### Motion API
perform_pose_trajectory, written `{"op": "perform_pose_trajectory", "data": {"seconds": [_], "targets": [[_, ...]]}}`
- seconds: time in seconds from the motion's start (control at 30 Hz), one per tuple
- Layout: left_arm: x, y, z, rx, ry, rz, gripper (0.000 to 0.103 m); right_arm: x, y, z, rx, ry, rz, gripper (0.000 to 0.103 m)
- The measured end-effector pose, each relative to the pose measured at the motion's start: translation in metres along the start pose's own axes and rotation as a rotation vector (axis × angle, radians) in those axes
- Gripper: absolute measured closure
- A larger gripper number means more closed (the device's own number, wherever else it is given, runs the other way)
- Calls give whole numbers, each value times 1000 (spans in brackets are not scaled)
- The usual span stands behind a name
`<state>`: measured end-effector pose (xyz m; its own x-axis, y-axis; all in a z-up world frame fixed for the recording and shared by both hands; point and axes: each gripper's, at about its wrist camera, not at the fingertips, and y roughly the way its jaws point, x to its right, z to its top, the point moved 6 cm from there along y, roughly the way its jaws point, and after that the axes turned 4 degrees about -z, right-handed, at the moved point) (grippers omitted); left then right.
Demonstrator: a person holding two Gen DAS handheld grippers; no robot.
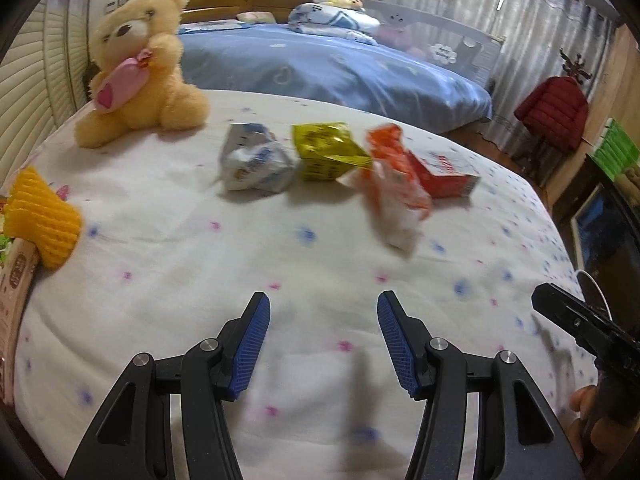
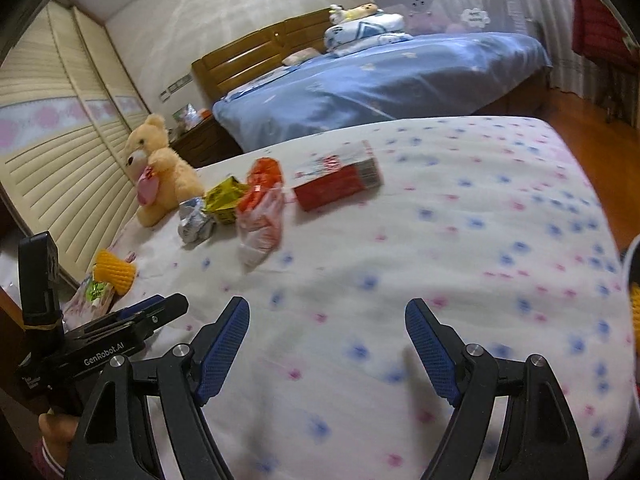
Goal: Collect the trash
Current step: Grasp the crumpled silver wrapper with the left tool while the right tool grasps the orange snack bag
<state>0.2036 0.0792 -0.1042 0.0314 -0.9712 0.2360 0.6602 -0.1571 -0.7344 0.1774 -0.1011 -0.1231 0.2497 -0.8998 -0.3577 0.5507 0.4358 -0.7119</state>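
Hovering low over the flowered bed (image 1: 168, 200), both empty: left hand-held gripper (image 1: 324, 344) with blue pads spread wide, right hand-held gripper (image 2: 328, 348) likewise parted, pinching nothing.

Lying beyond, in a loose row mid-bed and well short of either tool: red carton (image 2: 340, 180), boxy and rigid, farthest right; orange-and-white wrapper (image 1: 396, 196), long, limp and crumpled, nearest the fingers and overlapping the carton's near end; yellow packet (image 1: 326, 152), puffed and creased; silver-blue foil wrapper (image 1: 256, 160), balled up. Sitting apart at the left edge: yellow foam fruit net (image 1: 44, 220), beside a printed package only partly in view.

Risking, probably, snagging the soft bedsheet along with a thin wrapper; crushing or sliding the slick foil away when closing; mistaking the teddy bear (image 1: 140, 68) behind the row for trash.
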Motion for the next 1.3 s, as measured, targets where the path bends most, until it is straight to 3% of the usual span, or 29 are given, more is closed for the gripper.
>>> {"op": "perform_pose_trajectory", "data": {"seconds": [0.37,0.6,0.73,1.03,1.1,1.17,1.23,1.3], "targets": [[-39,31,34,-10,-2,39,47,-37,42,18,-37,-49,31,23],[-55,60,61,-23,-11,10,45,-50,67,29,-72,-52,57,33],[-56,73,75,-18,13,5,36,-54,79,35,-88,-43,69,36],[-61,97,87,-18,8,30,38,-55,98,40,-114,-28,78,53],[-60,100,87,-15,13,27,52,-56,100,40,-120,-26,89,62],[-58,101,86,-22,21,21,85,-56,99,40,-119,-30,89,64],[-58,100,84,-25,20,12,94,-56,97,40,-114,-38,85,68],[-57,96,83,-10,26,12,96,-56,93,37,-112,-39,86,72]]}}
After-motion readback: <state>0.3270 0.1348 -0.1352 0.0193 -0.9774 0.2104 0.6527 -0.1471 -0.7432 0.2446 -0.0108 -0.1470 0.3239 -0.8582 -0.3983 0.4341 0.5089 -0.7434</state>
